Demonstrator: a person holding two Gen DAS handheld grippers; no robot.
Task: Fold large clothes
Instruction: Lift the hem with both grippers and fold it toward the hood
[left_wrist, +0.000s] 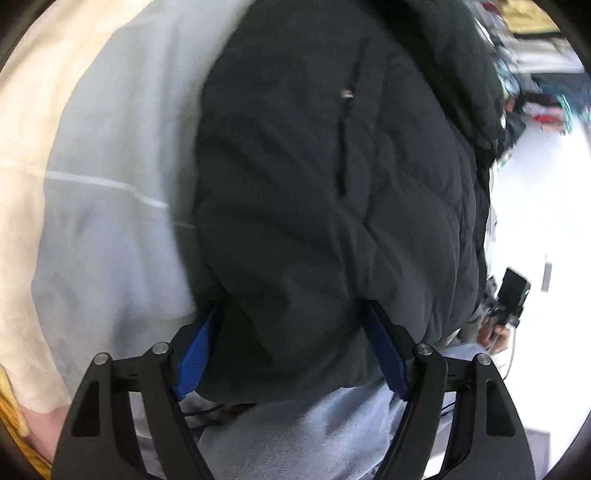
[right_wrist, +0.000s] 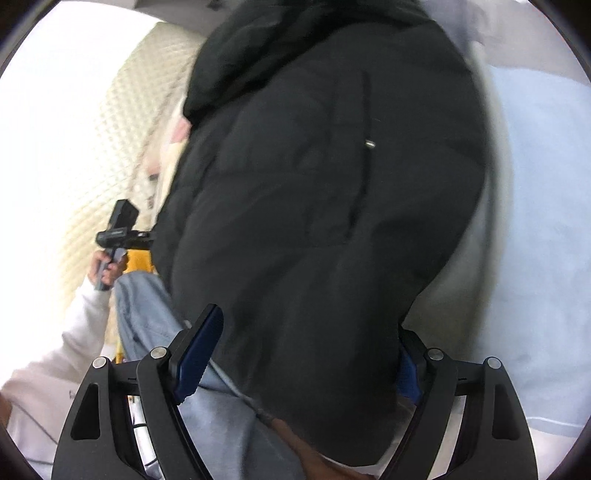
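Observation:
A large black puffer jacket (left_wrist: 332, 177) lies on a pale bed sheet (left_wrist: 110, 229) and fills most of both views; it also shows in the right wrist view (right_wrist: 325, 206). My left gripper (left_wrist: 295, 332) has its blue-padded jaws spread wide, with the jacket's thick near edge bulging between them. My right gripper (right_wrist: 310, 347) also stands wide, with the jacket's near edge filling the gap between its fingers. Whether either one presses the fabric is unclear. A small metal zip pull (left_wrist: 347, 94) shows on the jacket front.
The person's light blue jeans (right_wrist: 147, 317) show below the jacket. The other hand and its gripper handle appear at the side of each view (right_wrist: 118, 236). A cream quilted cover (right_wrist: 122, 147) lies at the left. Piled clothes (left_wrist: 546, 107) sit far right.

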